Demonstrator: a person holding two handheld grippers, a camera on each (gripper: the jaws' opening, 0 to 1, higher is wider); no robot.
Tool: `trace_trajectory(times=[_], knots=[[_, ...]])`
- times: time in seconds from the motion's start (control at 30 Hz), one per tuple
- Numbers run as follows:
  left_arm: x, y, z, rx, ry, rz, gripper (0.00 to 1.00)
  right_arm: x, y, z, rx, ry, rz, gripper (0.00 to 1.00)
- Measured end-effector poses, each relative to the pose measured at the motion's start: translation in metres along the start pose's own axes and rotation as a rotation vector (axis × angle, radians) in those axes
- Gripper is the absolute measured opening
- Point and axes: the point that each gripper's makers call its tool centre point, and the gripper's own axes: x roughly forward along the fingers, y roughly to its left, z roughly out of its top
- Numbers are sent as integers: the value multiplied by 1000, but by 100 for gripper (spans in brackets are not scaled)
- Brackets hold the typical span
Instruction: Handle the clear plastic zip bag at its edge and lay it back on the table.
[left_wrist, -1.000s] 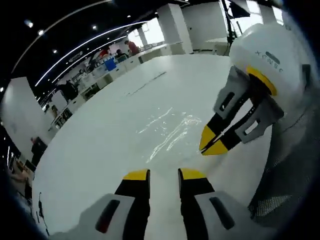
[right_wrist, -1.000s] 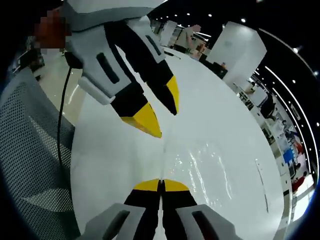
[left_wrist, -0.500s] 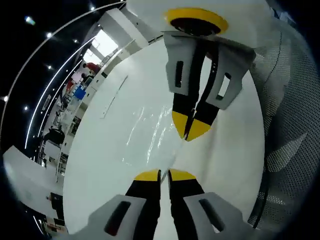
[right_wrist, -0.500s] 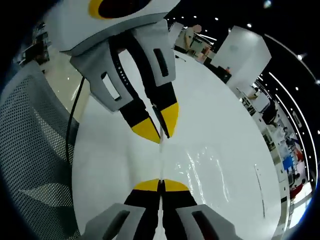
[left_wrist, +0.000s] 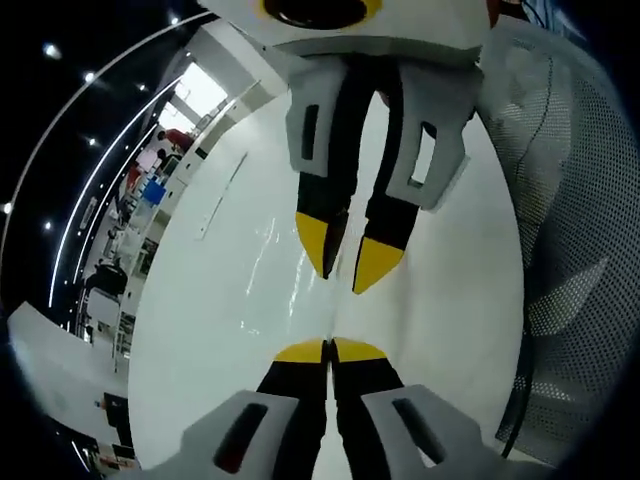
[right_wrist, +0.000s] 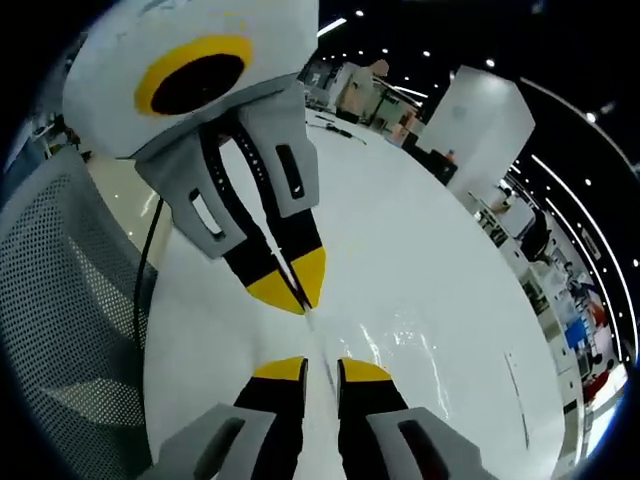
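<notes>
The bag (left_wrist: 300, 270) edge is being pinched by the closed left gripper (left_wrist: 330, 350), probably; the right gripper (right_wrist: 322, 368) is parted above the tabletop (right_wrist: 440, 290); laying down is next.

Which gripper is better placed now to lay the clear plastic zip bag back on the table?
Left. The left gripper is shut on the clear plastic zip bag edge; the right gripper has its fingers apart around the edge above the white table.
</notes>
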Motion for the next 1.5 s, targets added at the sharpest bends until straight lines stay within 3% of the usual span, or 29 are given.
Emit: trace_trajectory(times=[0.4,0.8,1.5], knots=[[-2,-3,2,29,-7,-13,0,6,7,12,-77,-17,33,6],[-4,-7,5,48,-18,-31,0,8,14,13,-145,-8,69,1],[0,-12,1,37,-10,-57,0,8,19,10,-170,5,88,0]])
